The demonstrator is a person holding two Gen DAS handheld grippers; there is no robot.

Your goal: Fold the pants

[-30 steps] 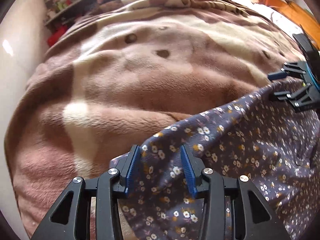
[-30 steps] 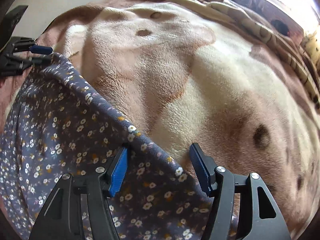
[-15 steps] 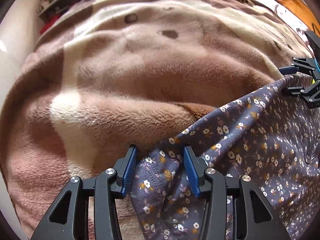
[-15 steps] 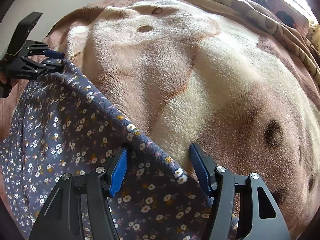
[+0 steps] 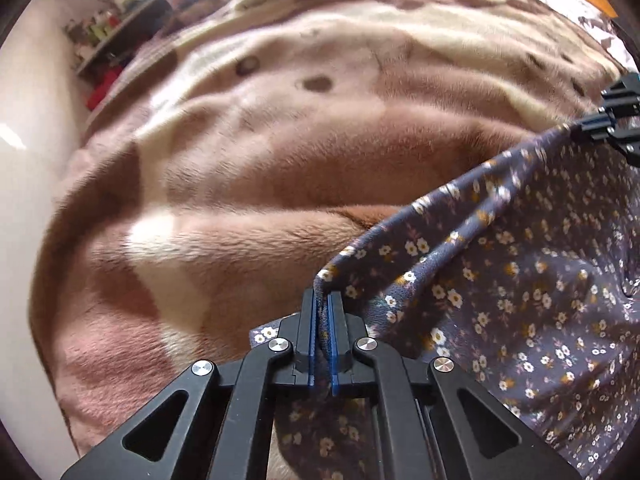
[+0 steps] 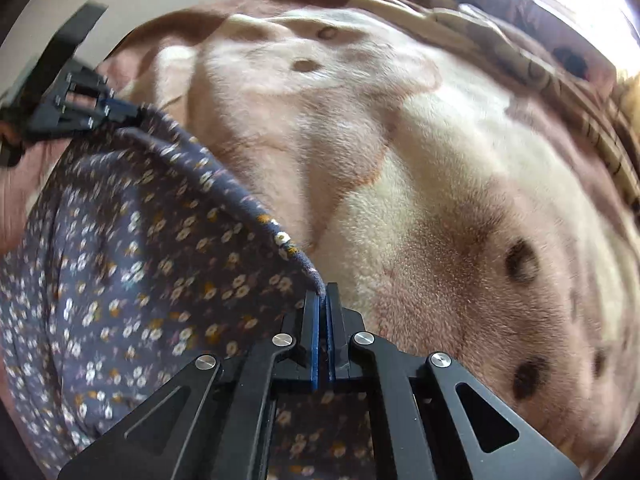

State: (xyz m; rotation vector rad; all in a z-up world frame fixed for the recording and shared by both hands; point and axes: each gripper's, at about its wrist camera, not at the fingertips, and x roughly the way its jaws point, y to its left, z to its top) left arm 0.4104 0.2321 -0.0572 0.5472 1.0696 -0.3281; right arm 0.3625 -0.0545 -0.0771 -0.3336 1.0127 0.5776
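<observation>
The pants (image 5: 520, 280) are dark purple cloth with small white and orange flowers, lying on a fleece blanket. My left gripper (image 5: 322, 300) is shut on one corner of their far edge. My right gripper (image 6: 322, 294) is shut on the other corner of that edge (image 6: 224, 184). The edge hangs taut between the two grippers and is lifted off the blanket. In the left wrist view the right gripper (image 5: 600, 124) shows at the far right. In the right wrist view the left gripper (image 6: 120, 110) shows at the upper left. The rest of the pants lies below both grippers.
A pink, brown and cream fleece blanket (image 5: 260, 160) covers the bed (image 6: 440, 160). A shelf with small items (image 5: 108, 36) stands at the back left by a pale wall. Folded bedding (image 6: 560, 64) lies along the back right.
Both grippers went from open around the pants' edge to shut on it. The edge has risen off the blanket and pulled straight between them.
</observation>
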